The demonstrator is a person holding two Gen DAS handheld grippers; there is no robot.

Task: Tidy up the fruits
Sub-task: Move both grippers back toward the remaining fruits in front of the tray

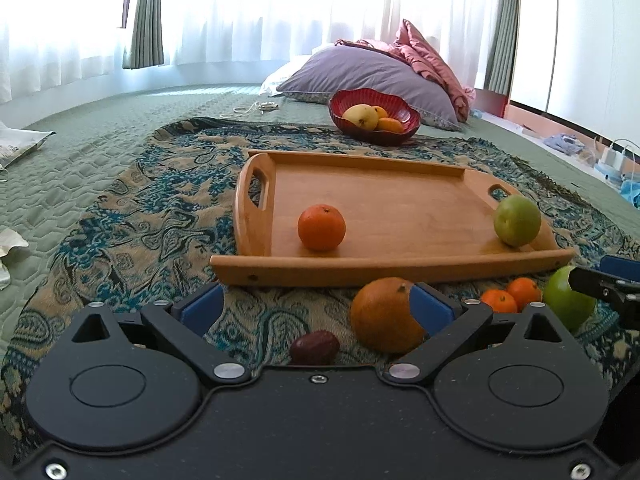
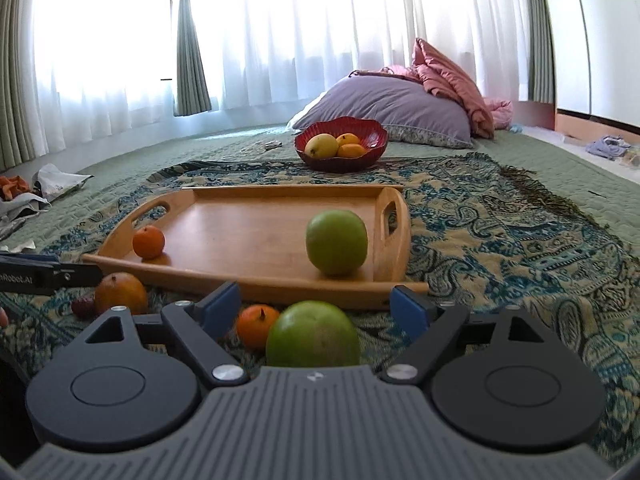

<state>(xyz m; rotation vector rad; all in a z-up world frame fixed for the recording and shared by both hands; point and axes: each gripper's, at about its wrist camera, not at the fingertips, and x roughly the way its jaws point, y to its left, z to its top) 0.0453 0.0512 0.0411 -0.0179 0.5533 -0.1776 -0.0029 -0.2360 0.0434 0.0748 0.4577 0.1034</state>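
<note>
A wooden tray [image 1: 400, 268] [image 2: 256, 280] lies on a patterned cloth, holding a small orange [image 1: 321, 227] [image 2: 148, 242] and a green apple [image 1: 517, 220] [image 2: 336, 242]. In front of the tray lie a large orange [image 1: 384, 314] [image 2: 120, 293], a dark red date [image 1: 314, 347] [image 2: 83, 306], two small tangerines [image 1: 512, 296] and a big green apple [image 1: 570, 304] [image 2: 313, 336]. My left gripper [image 1: 316, 304] is open, with the large orange against its right finger. My right gripper [image 2: 316, 308] is open around the big green apple, beside a tangerine [image 2: 256, 326].
A red bowl [image 1: 374, 118] [image 2: 341, 144] with yellow and orange fruit stands behind the tray. A purple pillow [image 1: 360, 72] and pink bedding [image 2: 452, 80] lie at the back. Papers [image 1: 20, 144] lie on the green quilt at left. Curtains hang behind.
</note>
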